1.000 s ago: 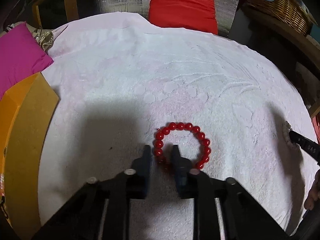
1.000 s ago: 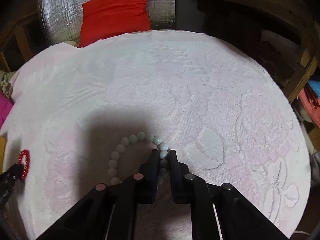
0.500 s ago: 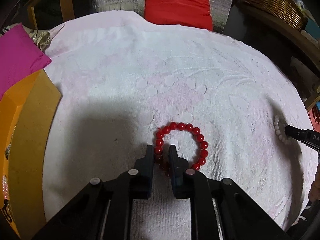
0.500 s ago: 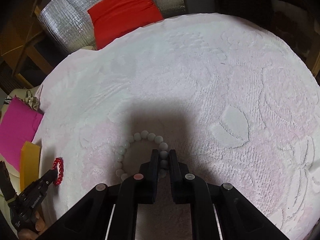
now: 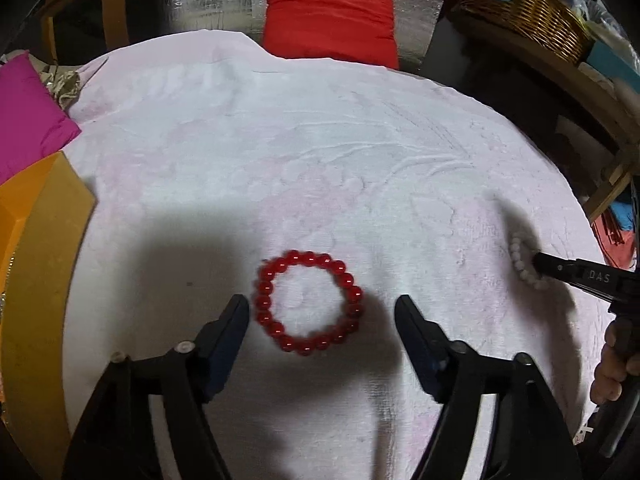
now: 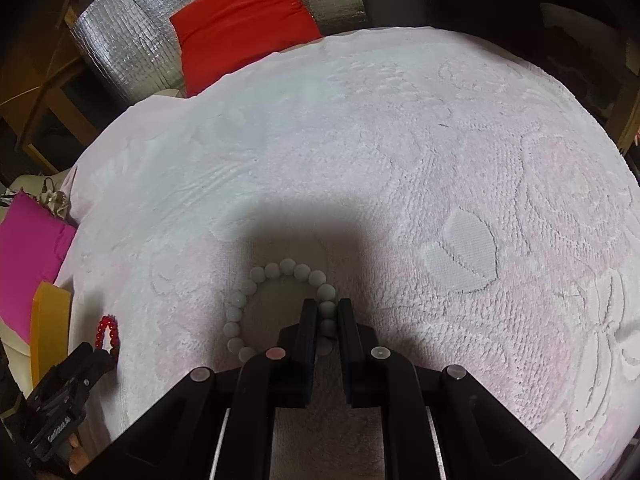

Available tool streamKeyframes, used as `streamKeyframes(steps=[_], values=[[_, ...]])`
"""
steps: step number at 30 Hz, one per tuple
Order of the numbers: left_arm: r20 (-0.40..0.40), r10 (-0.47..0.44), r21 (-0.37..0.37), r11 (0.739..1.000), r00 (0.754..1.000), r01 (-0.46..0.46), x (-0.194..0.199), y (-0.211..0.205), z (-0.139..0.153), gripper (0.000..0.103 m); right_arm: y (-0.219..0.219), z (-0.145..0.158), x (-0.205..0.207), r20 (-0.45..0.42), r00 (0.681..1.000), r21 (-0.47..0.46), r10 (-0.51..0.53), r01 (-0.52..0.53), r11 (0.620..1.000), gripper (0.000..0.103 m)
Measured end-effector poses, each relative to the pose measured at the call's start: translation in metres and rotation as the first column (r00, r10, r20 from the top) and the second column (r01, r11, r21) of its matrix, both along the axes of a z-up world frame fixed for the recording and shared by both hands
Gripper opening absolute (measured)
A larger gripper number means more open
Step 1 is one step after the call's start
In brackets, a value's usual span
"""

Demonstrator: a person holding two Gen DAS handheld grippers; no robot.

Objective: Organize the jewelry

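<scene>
A red bead bracelet [image 5: 309, 305] lies flat on the pale pink towel [image 5: 320, 140]. My left gripper [image 5: 322, 308] is open, its fingers spread on either side of the bracelet, touching nothing. The red bracelet also shows in the right wrist view [image 6: 107, 336] at far left. A white bead bracelet [image 6: 256, 292] lies on the towel. My right gripper [image 6: 327, 312] is shut on the white bracelet's right side. The white bracelet [image 5: 522, 262] and the right gripper also show in the left wrist view at far right.
An orange box [image 5: 36, 280] with a tan flap stands at the towel's left edge. A magenta cushion [image 5: 28, 120] lies at far left, a red cushion [image 5: 330, 20] against silver foil at the back. A wicker basket [image 5: 528, 8] sits on a shelf at back right.
My left gripper has opened wide and let go of the red bracelet, which now lies flat. My right gripper stays shut on the white bracelet and has turned slightly leftward.
</scene>
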State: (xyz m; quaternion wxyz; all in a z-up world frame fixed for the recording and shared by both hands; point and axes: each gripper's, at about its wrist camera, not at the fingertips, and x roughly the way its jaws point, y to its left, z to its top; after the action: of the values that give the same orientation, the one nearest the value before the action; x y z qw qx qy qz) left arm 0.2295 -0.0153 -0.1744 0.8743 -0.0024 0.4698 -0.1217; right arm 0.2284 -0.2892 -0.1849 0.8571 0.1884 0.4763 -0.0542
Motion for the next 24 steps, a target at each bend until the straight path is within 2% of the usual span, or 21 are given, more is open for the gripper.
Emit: streamKeyframes(steps=[4, 8, 10, 12, 16, 18, 19, 21, 23, 24], values=[[-0.023, 0.030, 0.035, 0.999, 0.999, -0.029, 0.007, 0.001, -0.009, 0.078, 0.000, -0.001, 0.000, 0.003, 1.000, -0.005, 0.000, 0.000, 1.000, 0.014], [-0.011, 0.026, 0.067, 0.997, 1.000, -0.025, 0.006, 0.001, -0.013, 0.075, 0.000, -0.001, 0.001, 0.006, 1.000, -0.009, 0.005, -0.005, 1.000, 0.014], [-0.005, 0.018, 0.076, 0.997, 1.000, -0.017, 0.005, -0.001, -0.013, 0.067, -0.001, -0.001, 0.001, 0.005, 1.000, -0.007, 0.005, -0.004, 1.000, 0.014], [0.002, 0.013, 0.073, 0.997, 1.000, -0.013, 0.003, 0.000, -0.012, 0.050, -0.001, -0.001, 0.000, 0.003, 1.000, 0.001, 0.003, -0.003, 1.000, 0.014], [0.011, 0.017, 0.079, 0.997, 1.000, -0.018, 0.000, 0.003, -0.010, 0.028, -0.006, 0.001, -0.001, -0.003, 1.000, 0.040, -0.004, 0.004, 0.999, 0.016], [0.014, 0.020, 0.079, 0.997, 1.000, -0.021, 0.000, 0.005, -0.008, 0.019, -0.007, 0.002, -0.002, 0.000, 1.000, 0.063, -0.002, 0.002, 0.998, 0.025], [0.016, 0.020, 0.083, 0.996, 1.000, -0.021, 0.001, 0.005, -0.007, 0.019, -0.006, 0.004, -0.003, 0.007, 1.000, 0.074, 0.003, -0.003, 0.997, 0.029], [0.022, 0.019, 0.094, 0.995, 1.000, -0.021, 0.000, 0.005, -0.006, 0.019, 0.000, 0.006, -0.004, 0.019, 1.000, 0.077, 0.013, -0.015, 0.997, 0.051], [0.022, 0.018, 0.098, 0.995, 1.000, -0.020, -0.001, 0.005, -0.006, 0.019, 0.010, 0.008, -0.004, 0.027, 0.999, 0.047, 0.031, -0.032, 0.998, 0.063], [0.022, 0.017, 0.098, 0.995, 1.000, -0.019, -0.001, 0.005, -0.006, 0.018, 0.017, 0.008, -0.003, 0.027, 0.999, 0.012, 0.042, -0.042, 0.999, 0.064]])
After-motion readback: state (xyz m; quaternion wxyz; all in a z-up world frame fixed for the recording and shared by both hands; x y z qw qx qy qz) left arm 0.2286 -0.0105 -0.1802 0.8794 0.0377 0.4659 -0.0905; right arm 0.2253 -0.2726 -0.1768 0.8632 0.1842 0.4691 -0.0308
